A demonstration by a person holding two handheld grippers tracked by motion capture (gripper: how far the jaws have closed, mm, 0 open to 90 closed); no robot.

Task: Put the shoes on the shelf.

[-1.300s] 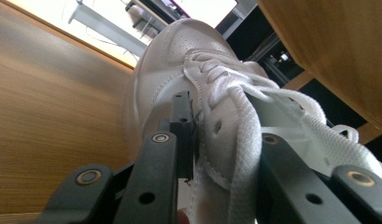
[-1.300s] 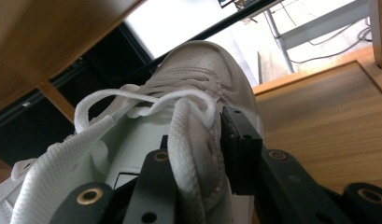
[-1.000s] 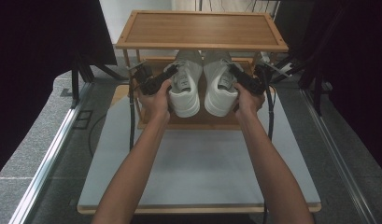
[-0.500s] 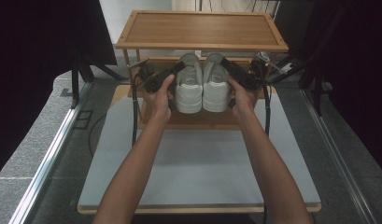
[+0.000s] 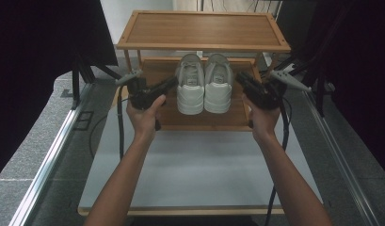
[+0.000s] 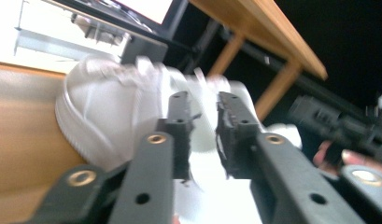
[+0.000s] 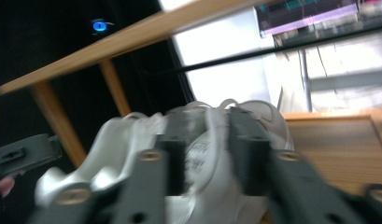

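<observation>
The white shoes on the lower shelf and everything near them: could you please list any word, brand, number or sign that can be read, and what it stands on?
No text can be read here.
Tongue labels on the white shoes: small dark marks in the high view, too small to read.
Printed tag on a shoe in the right gripper view: lines of print, too blurred to read.
Wooden rack: no lettering visible.
</observation>
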